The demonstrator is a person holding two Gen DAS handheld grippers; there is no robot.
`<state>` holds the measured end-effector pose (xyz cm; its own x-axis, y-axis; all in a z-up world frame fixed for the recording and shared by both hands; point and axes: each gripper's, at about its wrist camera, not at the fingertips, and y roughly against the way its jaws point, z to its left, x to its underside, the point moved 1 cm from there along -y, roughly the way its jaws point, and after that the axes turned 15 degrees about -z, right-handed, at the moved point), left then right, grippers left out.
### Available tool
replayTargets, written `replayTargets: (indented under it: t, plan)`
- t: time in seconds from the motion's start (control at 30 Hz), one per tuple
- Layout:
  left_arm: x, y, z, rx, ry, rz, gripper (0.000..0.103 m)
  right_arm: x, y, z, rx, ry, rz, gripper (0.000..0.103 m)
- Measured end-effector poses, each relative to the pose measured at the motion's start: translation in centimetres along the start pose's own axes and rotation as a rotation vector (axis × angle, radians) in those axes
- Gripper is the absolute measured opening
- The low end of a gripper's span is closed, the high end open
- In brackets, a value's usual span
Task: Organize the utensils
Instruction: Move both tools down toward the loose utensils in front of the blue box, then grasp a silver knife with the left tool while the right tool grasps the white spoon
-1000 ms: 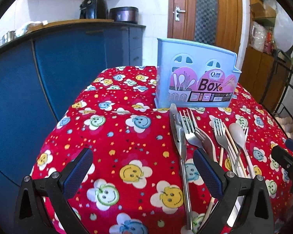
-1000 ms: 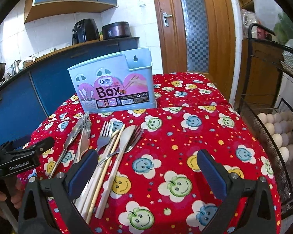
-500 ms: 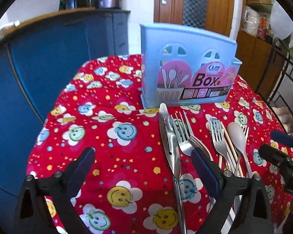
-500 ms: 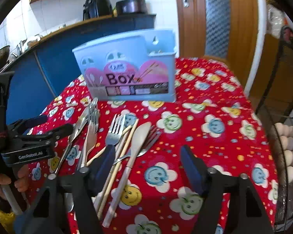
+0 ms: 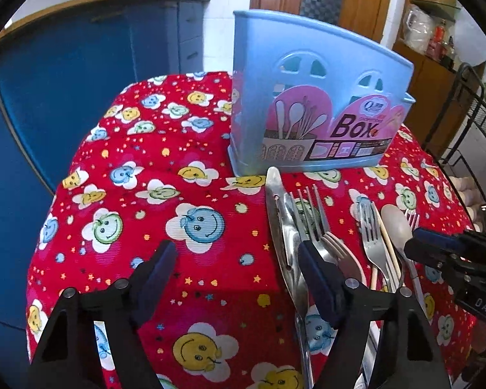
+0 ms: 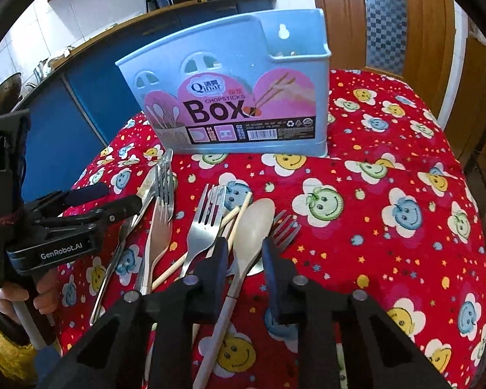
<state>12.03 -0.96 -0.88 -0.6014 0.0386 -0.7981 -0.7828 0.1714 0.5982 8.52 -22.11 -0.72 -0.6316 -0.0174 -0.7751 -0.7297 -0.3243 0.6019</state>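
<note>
In the left wrist view, the left gripper (image 5: 235, 270) hung over the red smiley-print surface (image 5: 129, 194), its jaws closing but released, with only cloth between them. Its right finger sat against the leftmost utensils: a steel knife (image 5: 283, 227) and a steel fork (image 5: 307, 209) lying side by side. The blue utensil box (image 5: 307, 97) stood upright just beyond them, with "Box" legible on its pink label. To do this step well, I judge the left gripper should shift toward the knife so a single handle sits squarely between the pads before closing, since the pieces overlap.

In the right wrist view, the right gripper (image 6: 243, 256) was closing around the neck of a beige spoon (image 6: 254, 223), which lay flat on the surface between the pads; they looked close to the spoon but not yet pressing, so I read it as not yet clenched. A chopstick (image 6: 239, 217) and two forks (image 6: 207, 217) lay just beside it, so a centred, narrow pinch would avoid dragging neighbours. The box label read "Qinar", "CHOPSTICKS" and "Box", above a barcode. The left gripper's body carried "GenRobot.AI".
</note>
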Motion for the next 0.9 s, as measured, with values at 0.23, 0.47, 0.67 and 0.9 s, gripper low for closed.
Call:
replayTargets:
  t: [0.23, 0.47, 0.67, 0.9]
  plan:
    - [-0.4, -1.6, 0.9, 0.016, 0.041, 0.035, 0.076, -0.6, -1.2, -0.4, -0.044, -0.041, 0.032, 0.021]
    - [-1.0, -2.1, 0.9, 0.089, 0.081, 0.048, 0.037, -1.4, -1.6, -0.5, -0.093, -0.081, 0.047, 0.013]
    - [-1.1, -2.8, 0.2, 0.176, 0.113, 0.078, 0.020, -1.9, -2.3, -0.2, -0.111, -0.049, 0.088, 0.018]
    - [-1.1, -2.9, -0.7, 0.177, 0.123, 0.070, 0.010, -1.5, -3.5, 0.0, -0.122, -0.064, 0.126, 0.024]
